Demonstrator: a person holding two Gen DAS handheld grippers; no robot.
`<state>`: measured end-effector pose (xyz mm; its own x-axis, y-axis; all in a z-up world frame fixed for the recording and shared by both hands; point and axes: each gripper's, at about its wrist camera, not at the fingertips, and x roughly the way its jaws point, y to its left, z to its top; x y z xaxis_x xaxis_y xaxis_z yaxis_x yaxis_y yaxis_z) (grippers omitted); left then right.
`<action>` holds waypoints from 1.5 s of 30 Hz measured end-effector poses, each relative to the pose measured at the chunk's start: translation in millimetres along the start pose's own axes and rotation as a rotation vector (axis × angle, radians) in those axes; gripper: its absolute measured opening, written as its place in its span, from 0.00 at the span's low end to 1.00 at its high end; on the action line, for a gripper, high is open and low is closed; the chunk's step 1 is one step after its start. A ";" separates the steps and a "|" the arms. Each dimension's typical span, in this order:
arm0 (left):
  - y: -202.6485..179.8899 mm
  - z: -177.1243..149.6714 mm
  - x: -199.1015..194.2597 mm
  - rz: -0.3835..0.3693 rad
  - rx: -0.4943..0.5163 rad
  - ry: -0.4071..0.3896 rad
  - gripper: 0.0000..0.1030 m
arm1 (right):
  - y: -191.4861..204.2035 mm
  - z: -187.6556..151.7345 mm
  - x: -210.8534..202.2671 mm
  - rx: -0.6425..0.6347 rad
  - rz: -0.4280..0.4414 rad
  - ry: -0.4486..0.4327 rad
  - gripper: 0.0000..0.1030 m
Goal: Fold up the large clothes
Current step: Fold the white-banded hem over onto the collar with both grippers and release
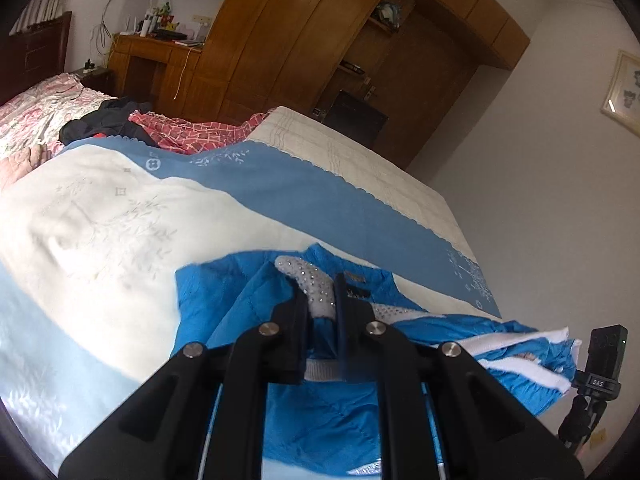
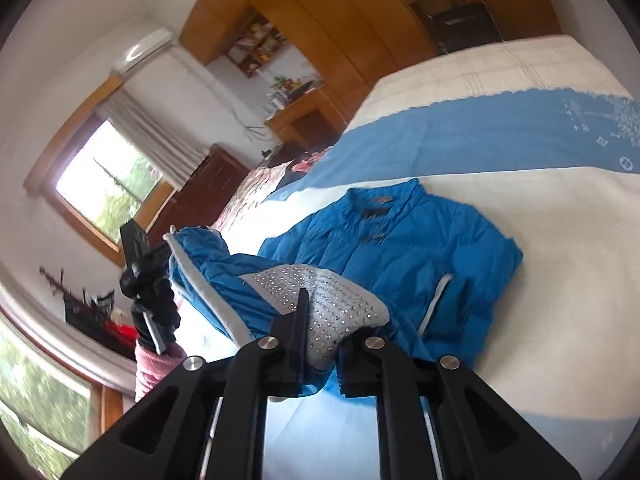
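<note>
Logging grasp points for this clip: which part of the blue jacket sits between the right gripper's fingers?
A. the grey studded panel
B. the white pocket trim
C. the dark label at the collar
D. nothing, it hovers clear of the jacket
A: in the right wrist view the right gripper has its fingers closed on the grey studded panel of the blue jacket, lifted off the bedspread.

Home bedroom: quilted bed [image 1: 120, 216], wooden wardrobe [image 1: 304, 32], curtained window [image 2: 104, 184].
</note>
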<state>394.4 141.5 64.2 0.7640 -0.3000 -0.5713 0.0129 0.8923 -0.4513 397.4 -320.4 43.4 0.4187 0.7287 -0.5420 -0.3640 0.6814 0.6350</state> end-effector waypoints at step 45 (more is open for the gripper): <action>65.6 -64.0 96.0 0.231 0.178 0.226 0.43 | -113.0 -12.5 87.9 0.065 -0.248 0.142 0.35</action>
<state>427.3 149.6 -64.1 0.5983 -0.1329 -0.7902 -0.0162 0.9839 -0.1778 464.9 -332.4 -82.9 0.3654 0.5461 -0.7538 -0.2095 0.8373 0.5050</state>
